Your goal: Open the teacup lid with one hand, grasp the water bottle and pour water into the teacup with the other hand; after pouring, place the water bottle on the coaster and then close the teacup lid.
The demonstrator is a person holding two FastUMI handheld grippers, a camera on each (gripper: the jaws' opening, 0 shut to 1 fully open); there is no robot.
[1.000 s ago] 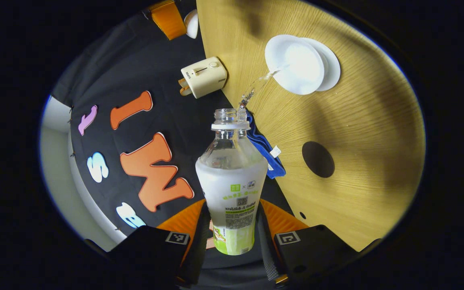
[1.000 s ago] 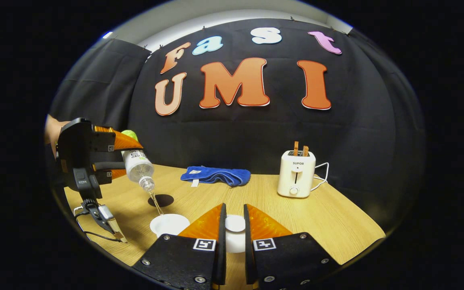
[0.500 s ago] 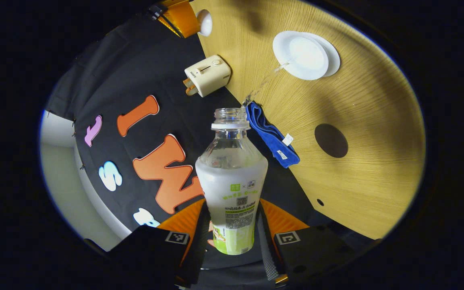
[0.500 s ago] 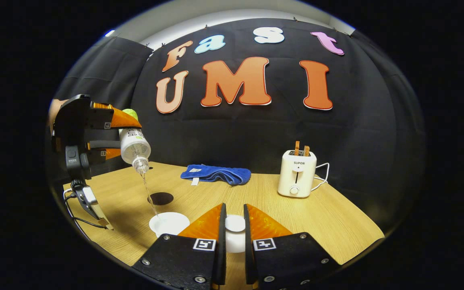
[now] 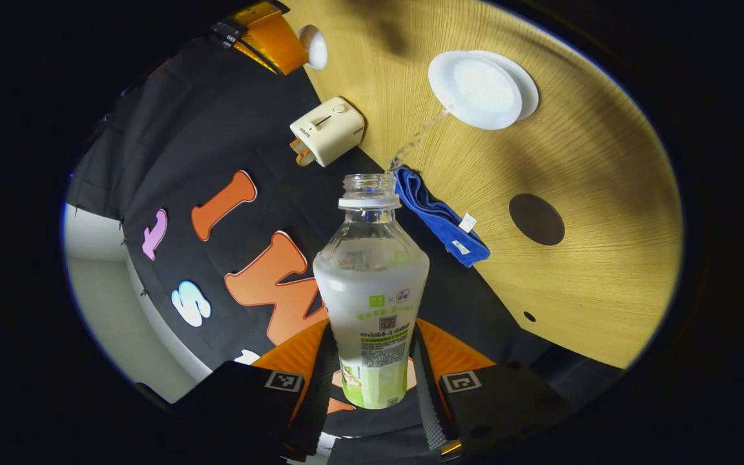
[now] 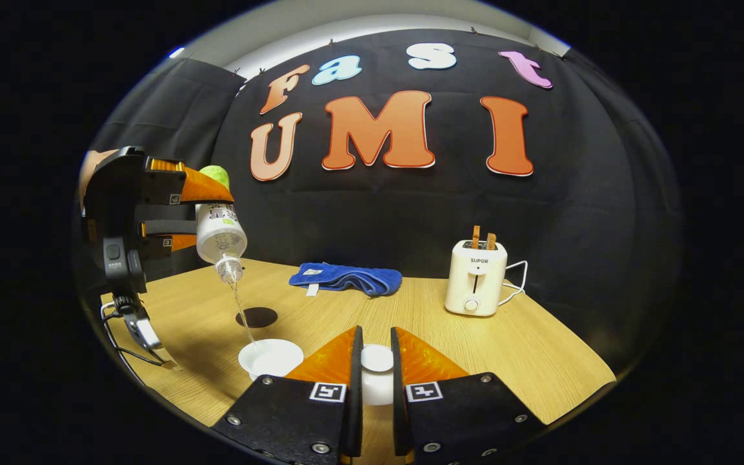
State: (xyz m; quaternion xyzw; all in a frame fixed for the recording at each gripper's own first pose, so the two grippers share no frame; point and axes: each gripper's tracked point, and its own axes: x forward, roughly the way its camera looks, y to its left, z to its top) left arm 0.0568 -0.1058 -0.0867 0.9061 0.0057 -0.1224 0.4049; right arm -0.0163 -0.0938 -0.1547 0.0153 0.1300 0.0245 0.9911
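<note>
Over the wooden table (image 6: pixel 475 342) we pour, left gripper (image 5: pixel 372 381) clamping the water bottle (image 5: pixel 372 290), right gripper (image 6: pixel 372 365) pinching the lid (image 6: pixel 377 358) off the teacup (image 6: pixel 270 357); coaster (image 6: pixel 256 317) and closing remain.

The table (image 6: pixel 462 349) has a matt, light wood surface with fine grain lines, and the folded towel (image 6: pixel 346 279) on it is a soft blue cloth. The water bottle (image 5: pixel 372 284) is clear smooth plastic with a matt printed label, and the teacup (image 6: pixel 270 357) looks like glossy white ceramic. The toaster (image 6: pixel 475 279) has a smooth cream plastic body, and the round coaster (image 6: pixel 256 317) looks dark and matt.
</note>
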